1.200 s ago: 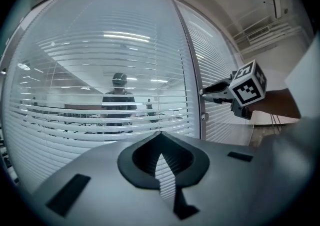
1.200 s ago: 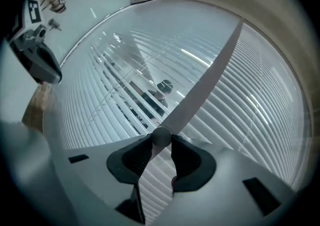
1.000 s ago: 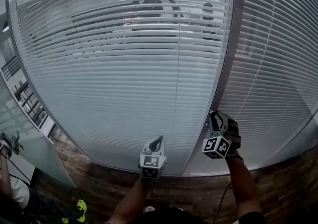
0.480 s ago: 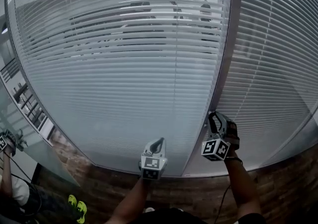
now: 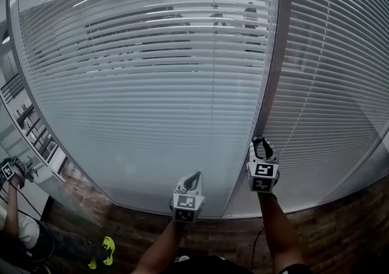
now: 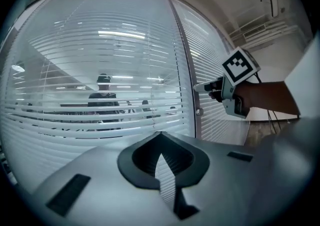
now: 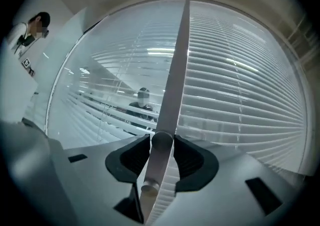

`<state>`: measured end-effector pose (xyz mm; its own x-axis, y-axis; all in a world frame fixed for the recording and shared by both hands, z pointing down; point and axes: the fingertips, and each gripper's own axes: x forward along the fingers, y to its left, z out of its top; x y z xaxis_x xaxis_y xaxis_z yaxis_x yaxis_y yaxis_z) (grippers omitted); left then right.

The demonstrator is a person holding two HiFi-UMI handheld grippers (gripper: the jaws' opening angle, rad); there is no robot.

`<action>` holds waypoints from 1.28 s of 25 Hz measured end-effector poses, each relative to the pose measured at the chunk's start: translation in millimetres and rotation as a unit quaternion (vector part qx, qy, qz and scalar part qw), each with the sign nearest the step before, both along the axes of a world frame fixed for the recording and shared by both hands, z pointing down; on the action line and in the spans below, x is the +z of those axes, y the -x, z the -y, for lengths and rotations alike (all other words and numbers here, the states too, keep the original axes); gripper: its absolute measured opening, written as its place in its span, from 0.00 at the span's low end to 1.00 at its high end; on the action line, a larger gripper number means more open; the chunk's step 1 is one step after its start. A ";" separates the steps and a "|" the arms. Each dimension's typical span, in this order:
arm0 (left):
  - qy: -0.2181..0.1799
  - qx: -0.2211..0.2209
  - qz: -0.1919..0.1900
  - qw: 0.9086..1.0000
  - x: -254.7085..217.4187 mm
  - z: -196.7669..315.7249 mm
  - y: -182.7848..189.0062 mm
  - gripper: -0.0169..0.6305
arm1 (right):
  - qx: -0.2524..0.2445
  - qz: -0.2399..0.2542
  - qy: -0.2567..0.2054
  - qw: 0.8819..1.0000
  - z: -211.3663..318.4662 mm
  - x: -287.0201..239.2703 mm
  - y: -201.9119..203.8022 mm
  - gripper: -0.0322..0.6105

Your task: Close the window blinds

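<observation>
White slatted blinds (image 5: 152, 84) hang behind the glass, and a second panel (image 5: 328, 84) lies right of a grey upright post (image 5: 270, 72). An upper band of slats is tilted enough to see through; the lower slats look flat. My right gripper (image 5: 262, 141) is at the post. In the right gripper view its jaws (image 7: 161, 139) stand either side of a round knob (image 7: 161, 141) with slim gaps; they have just been opening. A second small knob (image 7: 149, 187) sits lower. My left gripper (image 5: 193, 177) is shut and empty, short of the glass; its tips (image 6: 160, 134) meet.
People stand behind the blinds (image 6: 103, 94). Another person (image 5: 18, 230) in yellow shoes is at the lower left, beside a glass panel (image 5: 36, 145). A brick-patterned surface (image 5: 340, 224) runs below the window.
My right gripper has rolled upright at the post, so its marker cube now faces the head camera squarely. The left gripper has stayed put. The person at the lower left shifted slightly.
</observation>
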<state>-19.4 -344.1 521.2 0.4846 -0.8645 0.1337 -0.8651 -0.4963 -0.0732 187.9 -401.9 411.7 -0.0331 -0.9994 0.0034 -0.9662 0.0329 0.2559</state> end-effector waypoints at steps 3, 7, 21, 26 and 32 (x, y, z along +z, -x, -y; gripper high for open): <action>0.015 -0.003 0.002 1.000 2.7 -6.0 4.4 0.02 | 0.003 0.015 0.010 1.000 -3.9 -4.8 8.7 0.25; 0.023 -0.006 0.000 1.000 4.1 -8.1 7.4 0.02 | -0.003 -0.002 -0.004 1.000 0.9 -1.5 3.9 0.25; 0.030 -0.003 0.017 0.999 31.9 -10.5 8.5 0.02 | -0.025 -0.501 0.004 0.865 -2.2 37.3 15.6 0.25; 0.026 -0.008 0.010 1.000 31.2 -5.8 8.7 0.02 | -0.042 -0.592 0.000 0.805 -2.5 38.1 15.2 0.25; 0.018 -0.008 0.013 1.000 29.6 -1.0 9.7 0.02 | -0.031 -0.422 -0.010 0.906 -4.3 27.5 13.2 0.27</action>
<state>-29.1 -343.1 550.8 0.4674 -0.8662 0.1769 -0.8707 -0.4856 -0.0773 174.6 -397.6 439.2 -0.0840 -0.9958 0.0353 -0.4229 0.0676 0.9036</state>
